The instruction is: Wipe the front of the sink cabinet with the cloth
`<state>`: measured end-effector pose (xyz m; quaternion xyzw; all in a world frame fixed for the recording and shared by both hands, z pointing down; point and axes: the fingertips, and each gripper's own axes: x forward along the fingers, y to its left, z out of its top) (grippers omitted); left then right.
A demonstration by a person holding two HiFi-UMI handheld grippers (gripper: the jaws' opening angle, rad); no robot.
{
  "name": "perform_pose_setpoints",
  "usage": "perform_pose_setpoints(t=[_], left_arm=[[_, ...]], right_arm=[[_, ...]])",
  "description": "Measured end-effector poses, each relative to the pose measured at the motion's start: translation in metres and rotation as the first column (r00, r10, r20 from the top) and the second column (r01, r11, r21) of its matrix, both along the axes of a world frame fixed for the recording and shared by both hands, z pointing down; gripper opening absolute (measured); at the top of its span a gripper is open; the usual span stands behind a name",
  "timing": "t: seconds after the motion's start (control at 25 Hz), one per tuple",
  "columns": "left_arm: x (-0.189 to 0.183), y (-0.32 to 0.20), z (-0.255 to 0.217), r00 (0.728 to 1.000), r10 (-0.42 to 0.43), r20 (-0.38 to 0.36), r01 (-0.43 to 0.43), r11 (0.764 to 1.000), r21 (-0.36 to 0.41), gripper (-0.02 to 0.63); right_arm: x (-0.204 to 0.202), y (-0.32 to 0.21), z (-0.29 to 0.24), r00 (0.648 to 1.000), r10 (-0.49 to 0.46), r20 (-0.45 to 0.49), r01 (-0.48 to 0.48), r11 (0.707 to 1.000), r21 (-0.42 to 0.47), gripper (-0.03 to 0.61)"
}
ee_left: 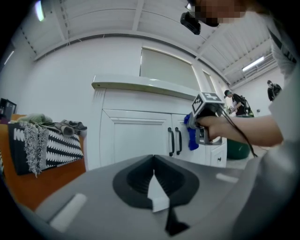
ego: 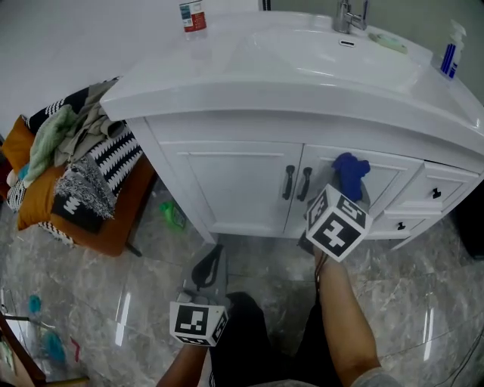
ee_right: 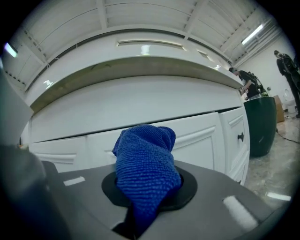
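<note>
The white sink cabinet (ego: pixel 234 181) has two doors with dark handles (ego: pixel 296 183) in the middle. My right gripper (ego: pixel 346 193) is shut on a bunched blue cloth (ego: pixel 350 169), which it holds up against the top of the right door, just right of the handles. In the right gripper view the cloth (ee_right: pixel 147 159) bulges out of the gripper (ee_right: pixel 147 187) and hides its jaws, with the cabinet front (ee_right: pixel 197 136) close behind. My left gripper (ego: pixel 209 266) hangs low above the floor, well back from the cabinet. Its jaws (ee_left: pixel 153 176) meet with nothing between them.
An orange seat (ego: pixel 113 219) piled with clothes and patterned cushions stands left of the cabinet. A green object (ego: pixel 172 215) lies on the marble floor by its corner. Drawers with dark knobs (ego: pixel 435 193) sit at the right. A bottle (ego: pixel 193 15), faucet (ego: pixel 349 15) and spray bottle (ego: pixel 451 53) stand on the counter.
</note>
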<state>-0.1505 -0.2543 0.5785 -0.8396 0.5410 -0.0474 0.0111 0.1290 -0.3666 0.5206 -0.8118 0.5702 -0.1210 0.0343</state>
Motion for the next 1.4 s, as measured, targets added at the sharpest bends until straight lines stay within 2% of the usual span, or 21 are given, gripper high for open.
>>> perform_pose_setpoints(t=[0.12, 0.28, 0.4, 0.6, 0.72, 0.84, 0.92, 1.12, 1.28, 1.36, 1.4], left_arm=[[-0.011, 0.006, -0.001, 1.0, -0.02, -0.001, 0.02, 1.0, 0.002, 0.011], [-0.029, 0.014, -0.003, 0.999, -0.051, 0.003, 0.051, 0.999, 0.007, 0.011], [-0.048, 0.02, -0.001, 0.996, -0.084, 0.002, 0.084, 0.996, -0.002, 0.011], [-0.074, 0.029, 0.002, 0.991, -0.134, 0.002, 0.134, 0.991, -0.014, 0.011], [-0.082, 0.031, 0.006, 0.989, -0.147, 0.001, 0.147, 0.989, -0.023, 0.011], [-0.089, 0.034, 0.006, 0.987, -0.161, -0.002, 0.161, 0.987, -0.026, 0.011], [-0.094, 0.035, 0.005, 0.986, -0.167, -0.003, 0.167, 0.986, -0.024, 0.011], [-0.109, 0.04, 0.007, 0.98, -0.198, -0.015, 0.197, 0.98, -0.032, 0.011], [-0.119, 0.044, 0.012, 0.978, -0.21, -0.004, 0.209, 0.977, -0.039, 0.011], [-0.124, 0.047, 0.013, 0.976, -0.22, -0.006, 0.219, 0.975, -0.038, 0.011], [-0.126, 0.049, 0.013, 0.975, -0.224, -0.007, 0.224, 0.974, -0.037, 0.011]], right_arm=[[-0.035, -0.007, 0.0, 0.999, -0.041, -0.016, 0.041, 0.999, -0.019, 0.053], [-0.04, -0.005, -0.002, 0.998, 0.058, -0.001, -0.058, 0.998, -0.01, 0.046], [-0.053, -0.002, -0.006, 0.997, 0.072, -0.036, -0.072, 0.997, -0.004, 0.045], [-0.082, -0.005, -0.013, 0.996, 0.035, -0.076, -0.034, 0.999, 0.015, 0.052], [-0.116, -0.012, -0.019, 0.993, -0.081, -0.087, 0.084, 0.996, 0.024, 0.058], [-0.156, -0.027, -0.011, 0.984, -0.173, -0.034, 0.173, 0.985, 0.007, 0.061], [-0.173, -0.037, -0.006, 0.985, -0.171, -0.005, 0.171, 0.985, 0.017, 0.06], [-0.201, -0.043, -0.006, 0.994, -0.102, -0.042, 0.105, 0.991, 0.08, 0.05], [-0.254, -0.047, -0.004, 0.959, -0.264, -0.104, 0.274, 0.957, 0.097, 0.055], [-0.287, -0.048, -0.002, 0.919, -0.371, -0.133, 0.384, 0.919, 0.087, 0.055], [-0.305, -0.049, 0.0, 0.886, -0.442, -0.139, 0.455, 0.887, 0.074, 0.055]])
